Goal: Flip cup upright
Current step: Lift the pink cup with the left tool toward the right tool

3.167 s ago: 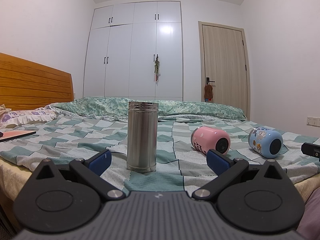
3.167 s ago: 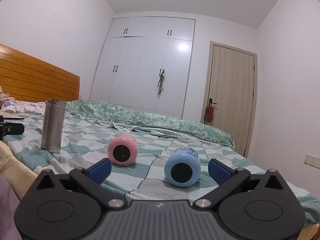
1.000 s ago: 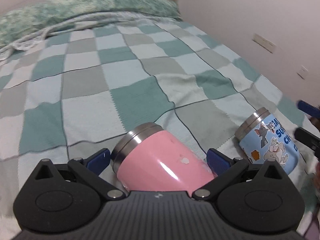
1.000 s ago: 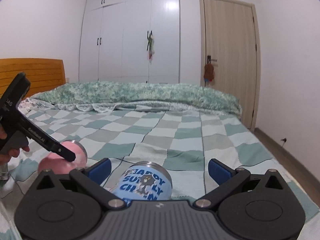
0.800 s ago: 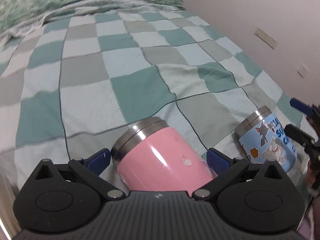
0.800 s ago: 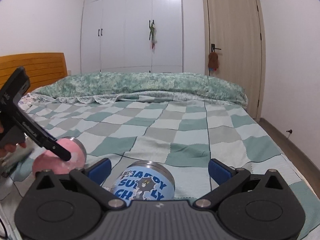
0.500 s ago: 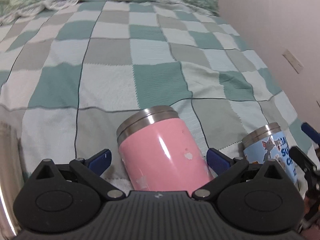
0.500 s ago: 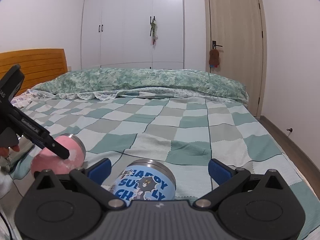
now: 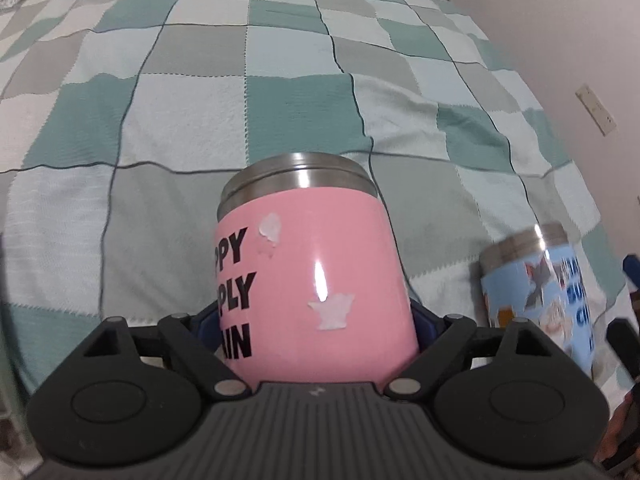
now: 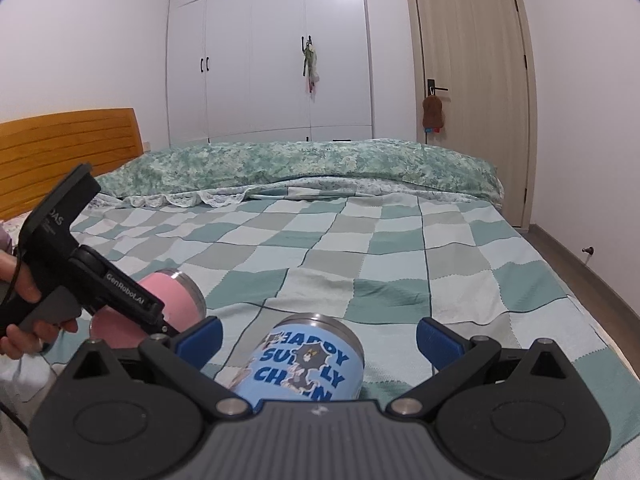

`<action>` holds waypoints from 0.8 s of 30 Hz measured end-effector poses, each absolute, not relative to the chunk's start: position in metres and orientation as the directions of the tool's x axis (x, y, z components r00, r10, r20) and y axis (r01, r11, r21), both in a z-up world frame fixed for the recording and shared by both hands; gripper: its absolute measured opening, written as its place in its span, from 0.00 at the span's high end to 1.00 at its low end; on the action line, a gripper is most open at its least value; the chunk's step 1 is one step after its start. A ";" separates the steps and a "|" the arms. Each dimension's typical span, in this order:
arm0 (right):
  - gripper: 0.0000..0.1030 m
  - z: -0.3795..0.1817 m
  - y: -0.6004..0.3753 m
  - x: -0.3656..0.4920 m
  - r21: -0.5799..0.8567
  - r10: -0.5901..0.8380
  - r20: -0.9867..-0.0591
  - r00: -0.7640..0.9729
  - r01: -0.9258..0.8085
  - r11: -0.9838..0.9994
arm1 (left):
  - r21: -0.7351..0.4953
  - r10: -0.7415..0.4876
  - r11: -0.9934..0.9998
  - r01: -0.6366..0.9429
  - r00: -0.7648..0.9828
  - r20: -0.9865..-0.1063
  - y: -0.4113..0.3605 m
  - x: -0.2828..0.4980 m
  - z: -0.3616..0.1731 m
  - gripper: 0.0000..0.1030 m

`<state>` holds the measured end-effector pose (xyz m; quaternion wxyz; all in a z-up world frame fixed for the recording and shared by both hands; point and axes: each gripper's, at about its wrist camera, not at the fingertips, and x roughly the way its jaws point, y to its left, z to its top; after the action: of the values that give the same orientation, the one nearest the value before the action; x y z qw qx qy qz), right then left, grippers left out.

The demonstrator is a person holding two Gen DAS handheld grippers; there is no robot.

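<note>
Pink cup clamped, blue cup straddled at the bed's near edge

The pink cup is gripped by the left claw; the blue cup lies between the right claw's wide-open fingers, ungripped, on the bed.

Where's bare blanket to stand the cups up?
Open checkered blanket runs from the pink cup and blue cup to the green duvet. Crowded along the near edge: both cups lie close together, with left gripper and right gripper around them.

Even, bright indoor light, soft shadows. Glare streak on pink cup and wardrobe; blue cup motion-blurred at right. Fisheye bends edges, dark corners.
</note>
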<state>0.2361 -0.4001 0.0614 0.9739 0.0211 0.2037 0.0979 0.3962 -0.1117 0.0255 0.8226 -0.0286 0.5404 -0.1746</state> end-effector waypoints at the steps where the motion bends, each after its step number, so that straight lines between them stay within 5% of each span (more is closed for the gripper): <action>1: 0.00 0.063 -0.400 0.232 0.086 0.203 -0.389 0.899 -0.184 0.979 | -0.233 -0.319 0.937 0.262 0.361 -0.877 -0.110 0.391 0.029 0.14; 13: 0.00 0.095 -0.383 0.157 0.144 0.290 -0.306 0.907 -0.257 0.956 | -0.225 -0.352 0.924 0.308 0.459 -0.816 -0.090 0.284 0.095 0.14; 24: 0.00 0.089 -0.359 0.096 0.162 0.365 -0.317 0.875 -0.330 0.930 | -0.244 -0.355 0.925 0.293 0.428 -0.831 -0.086 0.188 0.064 0.14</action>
<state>0.0961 -0.3588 0.0891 0.9669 0.0513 0.1736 0.1797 0.1881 -0.0865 0.0639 0.8444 -0.0311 0.4993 -0.1917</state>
